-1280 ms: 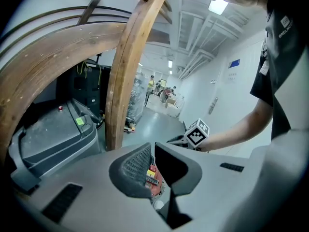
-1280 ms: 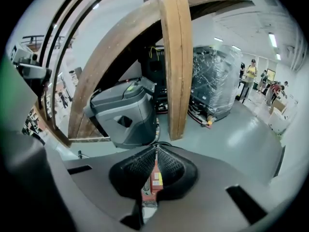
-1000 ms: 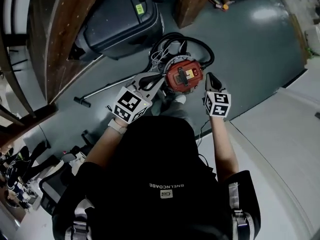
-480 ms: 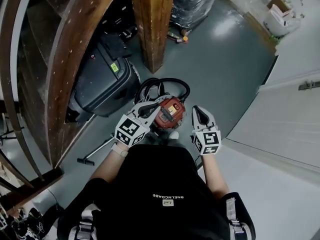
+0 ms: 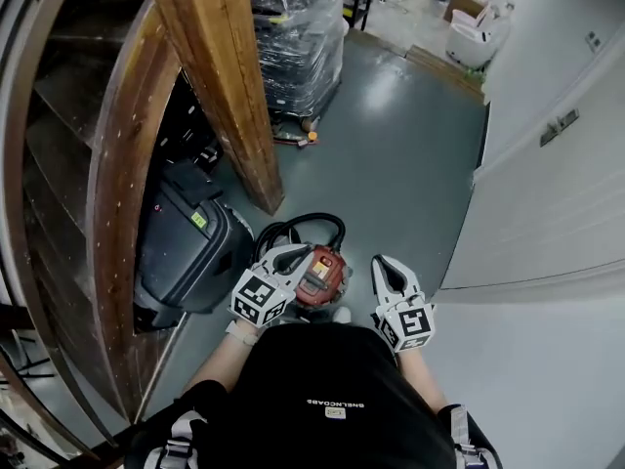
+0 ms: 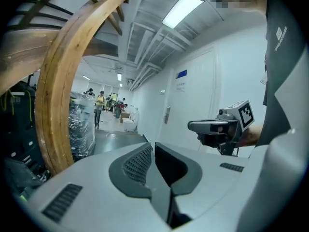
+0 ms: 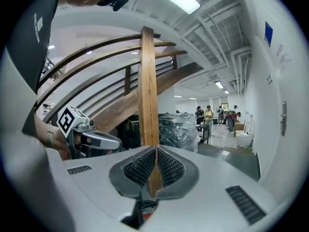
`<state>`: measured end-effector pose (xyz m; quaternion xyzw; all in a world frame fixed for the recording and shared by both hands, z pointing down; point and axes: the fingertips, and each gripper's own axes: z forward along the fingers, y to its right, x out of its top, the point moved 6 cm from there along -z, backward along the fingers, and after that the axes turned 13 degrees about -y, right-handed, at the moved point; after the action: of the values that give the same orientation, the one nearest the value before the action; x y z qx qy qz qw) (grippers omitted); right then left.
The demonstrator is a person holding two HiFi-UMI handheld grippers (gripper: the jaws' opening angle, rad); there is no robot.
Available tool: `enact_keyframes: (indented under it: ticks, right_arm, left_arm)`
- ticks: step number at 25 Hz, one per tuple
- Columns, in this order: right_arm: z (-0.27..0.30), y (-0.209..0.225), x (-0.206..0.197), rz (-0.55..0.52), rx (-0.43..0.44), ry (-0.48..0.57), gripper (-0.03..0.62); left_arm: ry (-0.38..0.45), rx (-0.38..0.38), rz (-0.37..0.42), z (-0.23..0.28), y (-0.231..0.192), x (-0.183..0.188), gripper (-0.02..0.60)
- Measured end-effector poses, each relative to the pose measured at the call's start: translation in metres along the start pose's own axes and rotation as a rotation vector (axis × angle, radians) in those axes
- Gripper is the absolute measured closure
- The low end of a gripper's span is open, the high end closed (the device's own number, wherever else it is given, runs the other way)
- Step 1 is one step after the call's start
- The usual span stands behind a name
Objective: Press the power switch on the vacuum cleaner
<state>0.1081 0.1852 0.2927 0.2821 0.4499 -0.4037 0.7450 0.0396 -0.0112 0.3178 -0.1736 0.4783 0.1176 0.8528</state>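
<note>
beyond the vacuum cleaner (image 5: 320,274) rose a wooden post (image 5: 220,76), with a dark case (image 5: 190,247) to the cleaner's left. the red cleaner stood on the floor at the person's feet. the left tool (image 5: 286,258), clenched on nothing, overlapped the cleaner's left edge and was nearer. the right tool (image 5: 388,267), also clenched empty, hung apart to the cleaner's right. both pointed level, so its top likely lay below them.

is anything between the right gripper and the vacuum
Nothing visible. In the head view the right gripper, jaws shut, is just right of the red vacuum cleaner, with only floor showing between them.
</note>
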Motion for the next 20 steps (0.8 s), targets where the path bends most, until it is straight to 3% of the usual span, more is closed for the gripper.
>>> enact_keyframes:
  ticks: [9, 20]
  right_arm:
    - [-0.052, 0.027, 0.000, 0.057, -0.108, 0.067, 0.566]
    - [-0.076, 0.047, -0.012, 0.104, -0.166, 0.085, 0.566]
  left_arm:
    - [0.038, -0.097, 0.090, 0.022, 0.031, 0.040, 0.565]
    - [0.044, -0.147, 0.109, 0.041, 0.056, 0.049, 0.565]
